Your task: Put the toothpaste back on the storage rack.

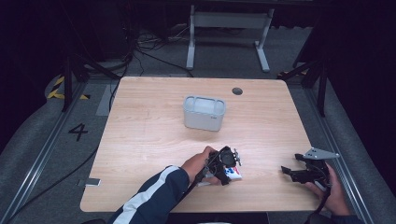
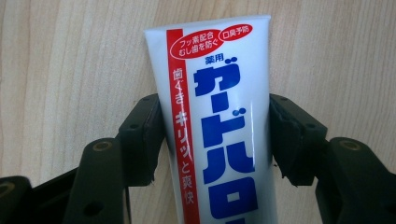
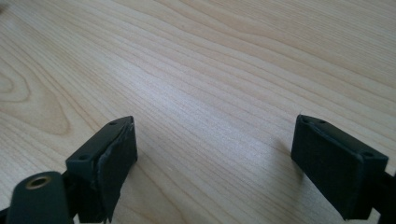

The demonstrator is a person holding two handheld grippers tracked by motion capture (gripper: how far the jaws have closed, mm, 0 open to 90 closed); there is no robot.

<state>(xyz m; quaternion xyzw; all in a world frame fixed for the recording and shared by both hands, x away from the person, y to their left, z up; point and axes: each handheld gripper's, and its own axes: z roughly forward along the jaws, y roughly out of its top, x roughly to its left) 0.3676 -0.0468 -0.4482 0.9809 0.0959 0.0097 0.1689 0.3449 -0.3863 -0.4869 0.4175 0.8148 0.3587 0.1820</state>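
One tube [image 2: 217, 126] lies flat on the desk [image 1: 154, 140], near the front edge and a little right of the middle. It is white toothpaste packaging with a red stripe down one side, big blue Japanese letters and small red labels by its flat crimped end. In the left tool's own view the tube runs up between the two black jaws, whose pads press against its long edges; the left tool [image 1: 227, 164] is clamped on it, pointing down from above, and the tube peeks out white beneath it in the high view.

The right tool [image 1: 299, 172] rests well apart, close to the desk's right edge and front corner, its jaws spread wide with bare wood between them.

One grey box [image 1: 204, 112] with an open top stands farther back, about mid-desk, well clear of both tools. Between the box and the tube the wood is bare, and the whole left half of the desk is open room. A small dark round cap [image 1: 237, 91] sits at the far edge.

Count: one tube, one box, two tools.
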